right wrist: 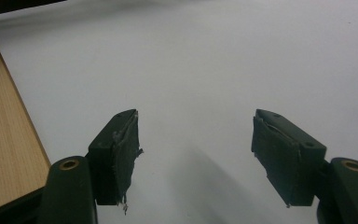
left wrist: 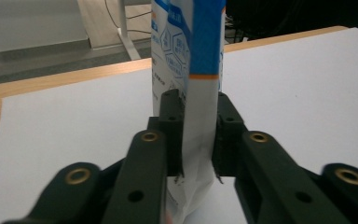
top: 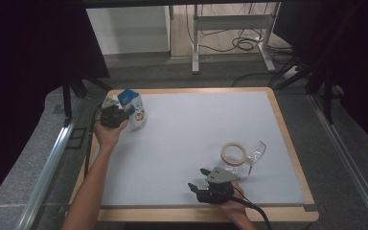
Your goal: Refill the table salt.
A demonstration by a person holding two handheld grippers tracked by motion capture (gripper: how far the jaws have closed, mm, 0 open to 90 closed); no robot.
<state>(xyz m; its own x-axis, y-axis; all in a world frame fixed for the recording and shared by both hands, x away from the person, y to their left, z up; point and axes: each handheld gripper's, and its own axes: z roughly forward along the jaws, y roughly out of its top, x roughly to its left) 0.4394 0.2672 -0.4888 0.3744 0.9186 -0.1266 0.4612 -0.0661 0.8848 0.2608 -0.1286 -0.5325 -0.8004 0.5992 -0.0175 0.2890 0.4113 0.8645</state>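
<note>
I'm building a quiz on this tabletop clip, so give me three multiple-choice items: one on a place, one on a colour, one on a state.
1. Where on the table does the carton stand?
A. far left corner
B. near right corner
C. centre

2. What colour is the carton's top?
A. red
B. blue
C. green

3. How do the right gripper jaws stand?
A. shut on the carton
B. shut on a glass
C. open with nothing between them

Answers:
1 A, since the high view shows it by the far left edge, in the left gripper.
2 B, since blue shows over the white body in the left gripper view.
3 C, since bare mat lies between the jaws.
</note>
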